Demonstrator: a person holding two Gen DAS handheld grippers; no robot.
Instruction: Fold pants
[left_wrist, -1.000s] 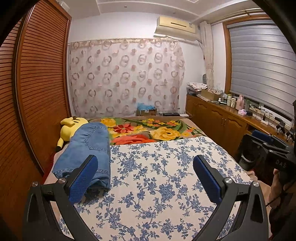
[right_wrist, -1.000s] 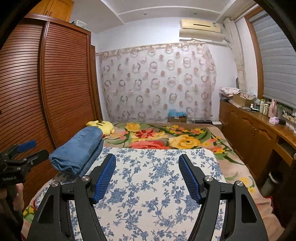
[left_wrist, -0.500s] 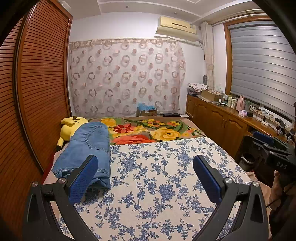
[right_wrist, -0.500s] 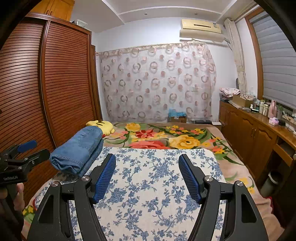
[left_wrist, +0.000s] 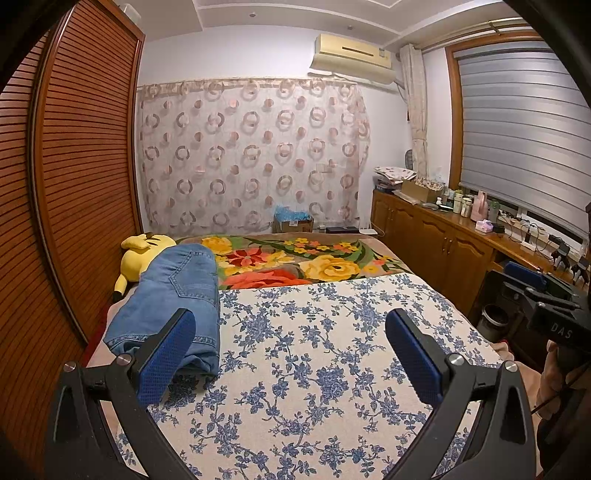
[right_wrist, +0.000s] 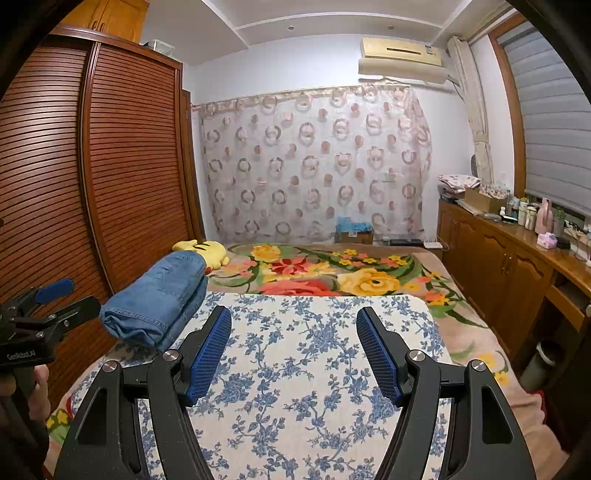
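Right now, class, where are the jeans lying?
In both views the folded jeans lie along the bed's left edge, by the wardrobe, partly on the blue-flowered sheet, with the yellow plush toy just behind them.

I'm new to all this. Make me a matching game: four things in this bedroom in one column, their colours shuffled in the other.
Things:
1. folded jeans
2. plush toy
3. wardrobe doors
4. air conditioner

Colours:
A. cream
B. blue denim
C. reddish brown
D. yellow

Pairs: 1-B, 2-D, 3-C, 4-A
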